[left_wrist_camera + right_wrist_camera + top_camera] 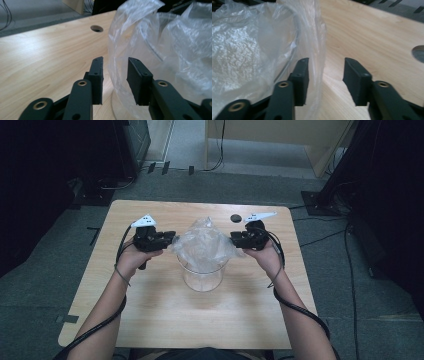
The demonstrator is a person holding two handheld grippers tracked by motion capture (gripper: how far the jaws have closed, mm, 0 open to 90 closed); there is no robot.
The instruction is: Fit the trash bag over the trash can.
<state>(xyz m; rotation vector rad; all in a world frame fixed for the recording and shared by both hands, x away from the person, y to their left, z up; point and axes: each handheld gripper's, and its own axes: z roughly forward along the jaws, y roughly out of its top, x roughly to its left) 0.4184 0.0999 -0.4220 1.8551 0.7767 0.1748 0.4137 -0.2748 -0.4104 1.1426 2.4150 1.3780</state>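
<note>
Wooden surface [165, 315] carries a clear container [202, 276] with a plastic bag [202, 245] over it. Your left gripper [115, 75] and right gripper [325, 77] are both released, film loose between the jaws. If you pull unevenly, I think the bag may slip off.

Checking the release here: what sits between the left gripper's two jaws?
In the left gripper view, the left gripper has parted jaws with an edge of the clear plastic bag in the gap, untouched by either pad.

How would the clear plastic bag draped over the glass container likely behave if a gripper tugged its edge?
The plastic bag looks thin and crinkled, so probably floppy and light. Draped over the glass container, it would likely slide off; a hard tug might tip that narrow container.
</note>
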